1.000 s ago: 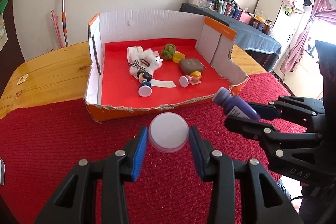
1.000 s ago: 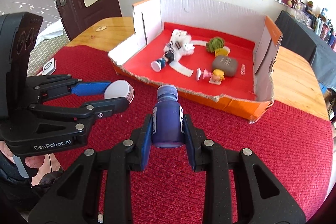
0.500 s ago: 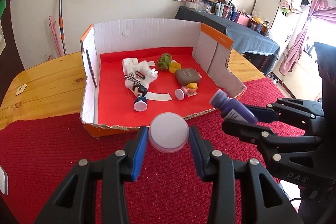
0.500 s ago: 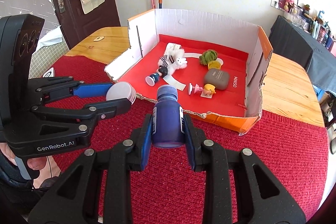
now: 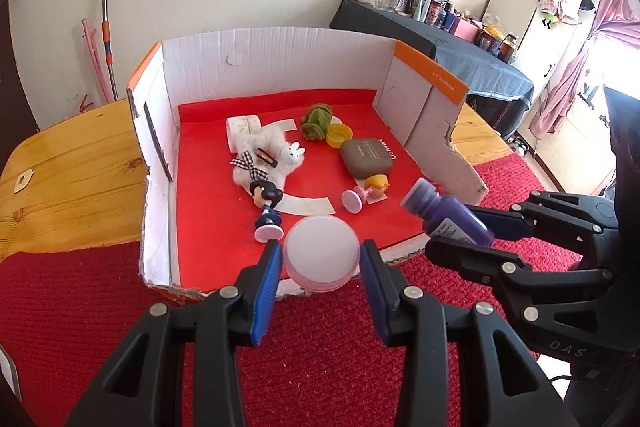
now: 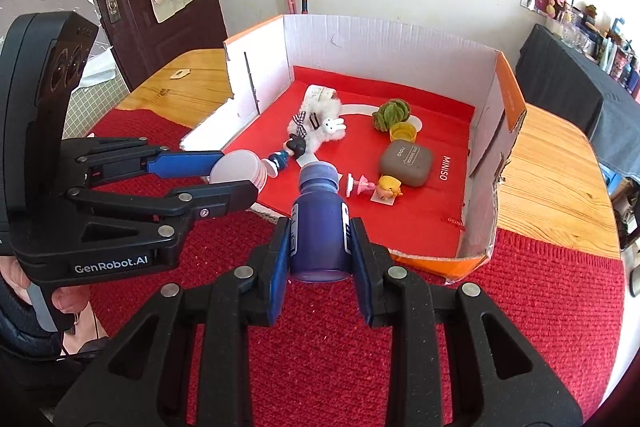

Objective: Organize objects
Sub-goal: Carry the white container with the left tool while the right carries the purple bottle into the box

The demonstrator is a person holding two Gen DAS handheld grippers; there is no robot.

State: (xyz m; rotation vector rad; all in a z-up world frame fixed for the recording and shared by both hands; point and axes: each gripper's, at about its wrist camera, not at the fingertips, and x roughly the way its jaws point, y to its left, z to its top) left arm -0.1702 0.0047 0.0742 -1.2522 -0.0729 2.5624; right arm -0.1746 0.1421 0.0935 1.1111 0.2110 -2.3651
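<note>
**Both loads carried up to the box's torn front edge**

The white round jar [image 5: 321, 255] sat clamped between the left gripper's [image 5: 320, 267] blue fingers [image 5: 265, 281]; the purple bottle [image 6: 319, 223] was gripped by the right gripper [image 6: 320, 247], cap pointing forward; compared with a second earlier the cardboard box [image 5: 276, 59] loomed closer in both views, and the jar now hung over its ragged front lip instead of over the red mat [image 5: 80, 307]; placement looked like the next step. Inside, the plush rabbit [image 5: 268, 159], dark-haired figurine [image 5: 266, 205], blonde figurine [image 5: 366, 191] and grey case [image 5: 366, 159] crowded the middle; bare red floor lay at the near left and near right corners; the torn right wall [image 5: 448, 163] stood just beside the bottle; the bench [image 5: 68, 167] beyond the box was open.
</note>
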